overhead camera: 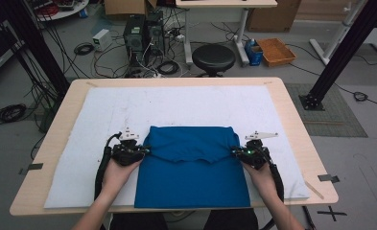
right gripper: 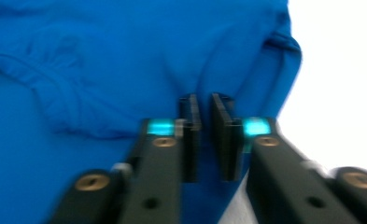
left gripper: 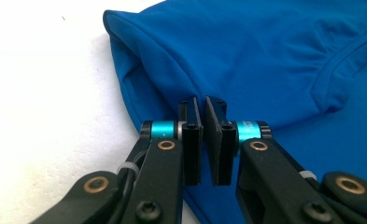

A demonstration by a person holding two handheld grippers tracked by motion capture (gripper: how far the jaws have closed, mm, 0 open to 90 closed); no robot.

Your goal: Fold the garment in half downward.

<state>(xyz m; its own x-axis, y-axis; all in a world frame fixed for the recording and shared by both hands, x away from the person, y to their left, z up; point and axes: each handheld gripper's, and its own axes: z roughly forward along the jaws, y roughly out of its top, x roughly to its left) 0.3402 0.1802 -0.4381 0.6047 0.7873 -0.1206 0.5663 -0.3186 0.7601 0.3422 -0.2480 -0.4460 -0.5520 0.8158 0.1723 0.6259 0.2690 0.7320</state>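
Your two forearms come in from the near edge of the table (overhead camera: 42,189); your left gripper (overhead camera: 145,150) sits at the left side of the blue shirt (overhead camera: 191,182), and your right gripper (overhead camera: 234,151) sits at the right side; each one is at the edge where the top part of the shirt is folded down over the rest.

In the left gripper view your left gripper (left gripper: 203,121) has its jaws nearly together, with just a thin slit between them, and the tips are pushed into the fold of the blue shirt (left gripper: 265,56); you pinch that fold. In the right gripper view, which is blurry, your right gripper (right gripper: 204,116) also has its jaws nearly together with the tips on the blue shirt (right gripper: 102,56); it looks like a pinch on the cloth there too.

The shirt lies flat near you, in the middle of a white sheet (overhead camera: 176,103); its near edge reaches the near edge of the sheet; the sheet covers most of the pale wood table, and a strip of wood shows all around it.

Past the far edge of the table stands a round black stool (overhead camera: 213,57); behind it are dark computer boxes (overhead camera: 143,33) with many cables on the grey floor (overhead camera: 359,153); to the right of the stool sits an orange tray (overhead camera: 276,51); a black frame leg (overhead camera: 339,52) leans at the far right; a white table leg (overhead camera: 243,33) stands farthest back.
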